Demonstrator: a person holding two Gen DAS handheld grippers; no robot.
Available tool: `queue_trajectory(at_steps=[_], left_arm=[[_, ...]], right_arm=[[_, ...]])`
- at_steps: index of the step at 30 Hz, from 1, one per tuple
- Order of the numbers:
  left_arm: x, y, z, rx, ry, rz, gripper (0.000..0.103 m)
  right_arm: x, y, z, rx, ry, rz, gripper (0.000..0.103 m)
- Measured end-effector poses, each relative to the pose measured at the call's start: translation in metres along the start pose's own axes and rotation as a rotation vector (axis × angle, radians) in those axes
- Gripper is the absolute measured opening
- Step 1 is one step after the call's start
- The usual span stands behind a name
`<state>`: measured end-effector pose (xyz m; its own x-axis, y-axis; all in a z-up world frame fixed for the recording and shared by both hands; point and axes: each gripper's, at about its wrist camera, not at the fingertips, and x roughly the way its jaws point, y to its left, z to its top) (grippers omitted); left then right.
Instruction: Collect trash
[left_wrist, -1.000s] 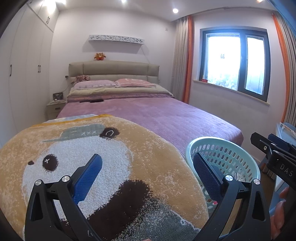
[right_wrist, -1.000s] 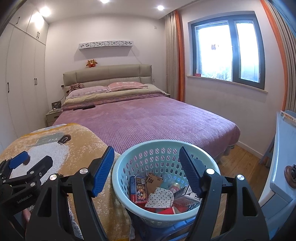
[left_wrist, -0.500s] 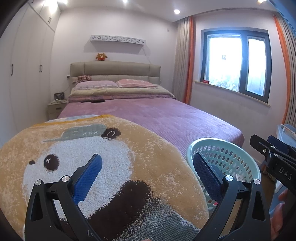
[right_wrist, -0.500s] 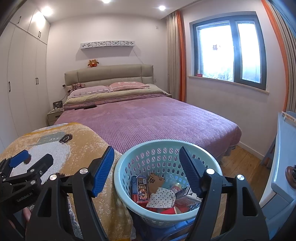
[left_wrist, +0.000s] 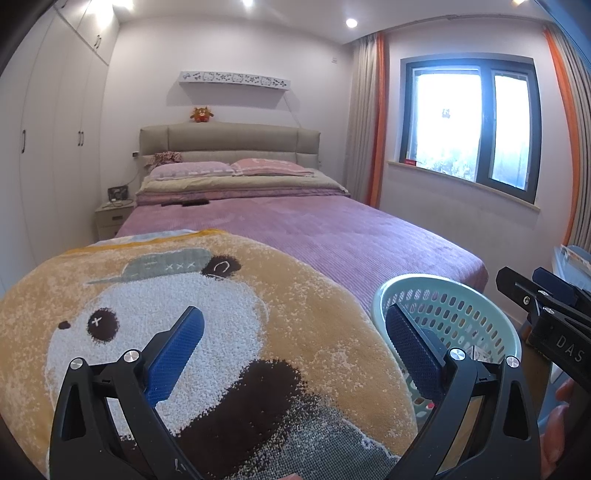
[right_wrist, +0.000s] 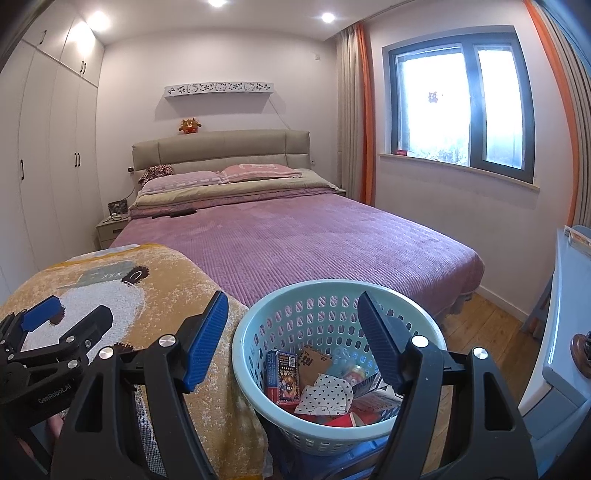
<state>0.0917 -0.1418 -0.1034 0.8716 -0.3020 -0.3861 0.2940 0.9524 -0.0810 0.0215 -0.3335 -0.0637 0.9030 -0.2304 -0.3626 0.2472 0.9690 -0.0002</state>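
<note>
Left gripper (left_wrist: 293, 341): released, empty, over fuzzy panda-print blanket (left_wrist: 221, 314) | Right gripper (right_wrist: 293, 339): released, empty, above round perforated plastic basket (right_wrist: 255, 373) | Trash (right_wrist: 325, 391): printed cartons, crumpled heart-dotted paper, inside basket | Bed (right_wrist: 314, 236): ribbed purple cover, beyond.

The left gripper (left_wrist: 291, 343) points forward and slightly downward, its blue-padded jaws spread wide with nothing between them. The right gripper (right_wrist: 295, 339) is held beside it at much the same tilt, jaws likewise apart and empty. Fingers (left_wrist: 557, 421) of the person's hand show under the right gripper's body.
</note>
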Motion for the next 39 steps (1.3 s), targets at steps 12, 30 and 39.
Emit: queue_trajectory(at_steps=[12, 30, 39], left_arm=[[-0.004, -0.002, 0.0, 0.007, -0.017, -0.003, 0.096], [-0.054, 0.004, 0.02, 0.056, -0.09, 0.104, 0.096], [-0.073, 0.011, 0.022, 0.051, -0.094, 0.127, 0.096]], right_arm=[[0.0, 0.0, 0.002, 0.0, 0.006, 0.008, 0.069], [-0.018, 0.022, 0.011, -0.022, -0.021, 0.053, 0.069], [-0.024, 0.038, 0.021, -0.048, -0.035, 0.077, 0.069]])
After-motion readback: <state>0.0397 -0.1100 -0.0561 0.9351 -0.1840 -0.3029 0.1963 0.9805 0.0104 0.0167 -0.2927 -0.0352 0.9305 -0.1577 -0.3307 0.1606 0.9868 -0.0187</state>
